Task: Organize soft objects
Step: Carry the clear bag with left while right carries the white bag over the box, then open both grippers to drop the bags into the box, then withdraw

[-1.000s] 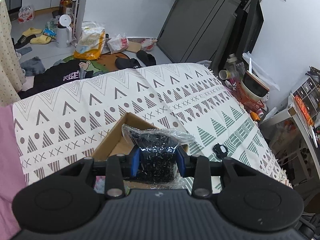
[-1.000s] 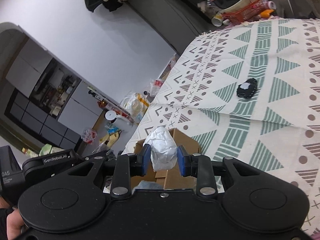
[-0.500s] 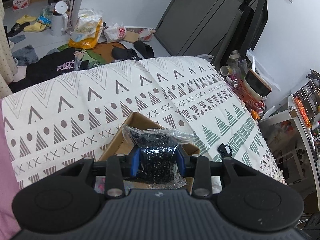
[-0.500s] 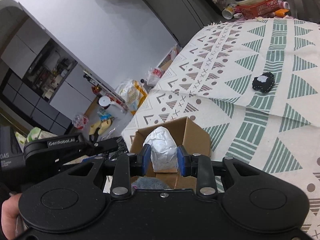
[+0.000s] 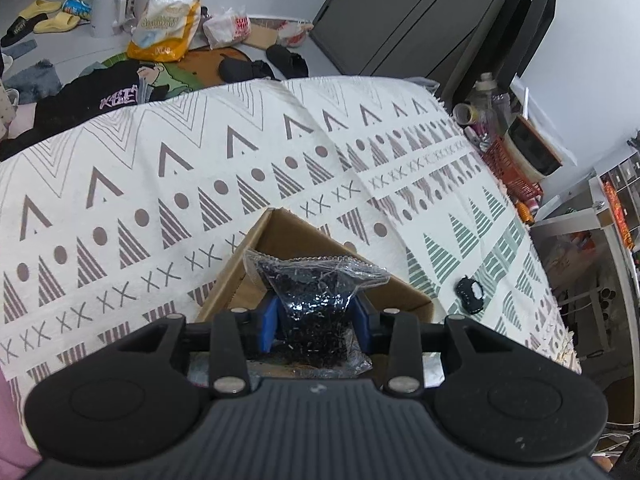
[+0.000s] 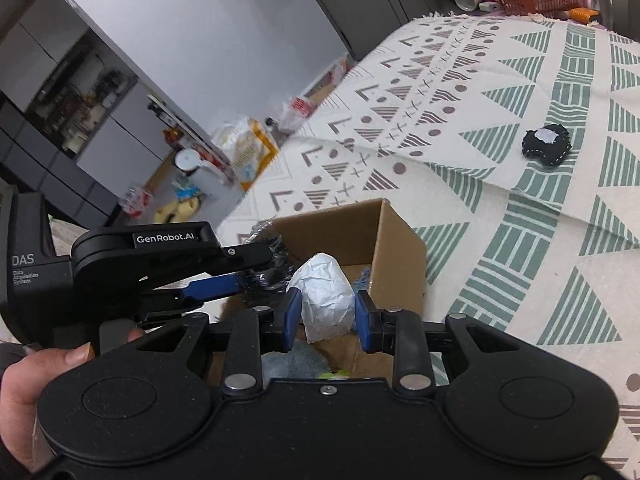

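Note:
My left gripper [image 5: 316,322] is shut on a clear plastic bag of black bits [image 5: 312,296] and holds it over the open cardboard box [image 5: 276,232]. My right gripper [image 6: 326,314] is shut on a crumpled white paper-wrapped lump [image 6: 326,300], also over the cardboard box [image 6: 396,240]. The left gripper [image 6: 224,276] shows in the right wrist view, just left of the white lump. A blue cloth [image 6: 292,362] lies inside the box. A small black soft toy [image 6: 546,146] lies on the patterned cloth to the right; it also shows in the left wrist view [image 5: 471,290].
The box stands on a table covered by a patterned cloth [image 5: 160,184]. A red basket [image 5: 512,168] with a bowl, bottles and small items crowds the far right edge. Clothes, bags and slippers litter the floor beyond the table [image 5: 120,40].
Both grippers have moved closer over the box with their loads still held. The box and black toy now look nearer in both views.

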`<state>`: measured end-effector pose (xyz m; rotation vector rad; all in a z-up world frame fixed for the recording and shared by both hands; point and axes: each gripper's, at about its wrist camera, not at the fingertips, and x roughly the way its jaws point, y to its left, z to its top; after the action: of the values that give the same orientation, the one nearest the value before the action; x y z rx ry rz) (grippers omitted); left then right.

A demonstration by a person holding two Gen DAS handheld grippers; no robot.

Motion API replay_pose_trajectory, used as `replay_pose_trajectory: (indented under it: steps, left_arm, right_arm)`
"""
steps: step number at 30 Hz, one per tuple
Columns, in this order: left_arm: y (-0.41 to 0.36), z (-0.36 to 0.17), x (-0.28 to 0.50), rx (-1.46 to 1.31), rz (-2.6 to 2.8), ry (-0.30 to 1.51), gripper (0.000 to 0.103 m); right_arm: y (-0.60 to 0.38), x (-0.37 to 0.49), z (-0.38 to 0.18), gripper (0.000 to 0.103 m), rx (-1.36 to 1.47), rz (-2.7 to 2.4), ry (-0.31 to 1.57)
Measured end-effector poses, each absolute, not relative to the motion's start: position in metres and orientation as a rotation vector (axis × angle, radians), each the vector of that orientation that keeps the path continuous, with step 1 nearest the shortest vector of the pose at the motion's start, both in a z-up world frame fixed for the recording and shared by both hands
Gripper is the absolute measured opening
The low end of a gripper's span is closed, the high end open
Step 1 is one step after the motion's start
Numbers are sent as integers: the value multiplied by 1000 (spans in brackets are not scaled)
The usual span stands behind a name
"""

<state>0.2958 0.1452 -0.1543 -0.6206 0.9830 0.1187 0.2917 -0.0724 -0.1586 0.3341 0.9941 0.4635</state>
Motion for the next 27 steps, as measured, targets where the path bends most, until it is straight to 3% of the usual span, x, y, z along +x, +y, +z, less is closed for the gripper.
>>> replay_pose_trajectory:
  steps: [15,18,21,24,27]
  left_arm:
    - [153,-137,282,-611,157,1011,48]
    - [157,-130,271,-608,177,1002,53]
    - [158,-124,260,-594,193,988,58]
    - [157,-118,247,-584,212,962,72]
    - [152,-111,235,-560,235,936,78]
  right_arm:
    - [-34,301,-149,31,241,436,1064]
    - [-36,295,-150,50,259,465,1064]
    - [-41,286,-142,51,251,454,1037]
    - [-55,280,-130,53,276,449,1008]
    - [-76,273,-114,68,286,424,968]
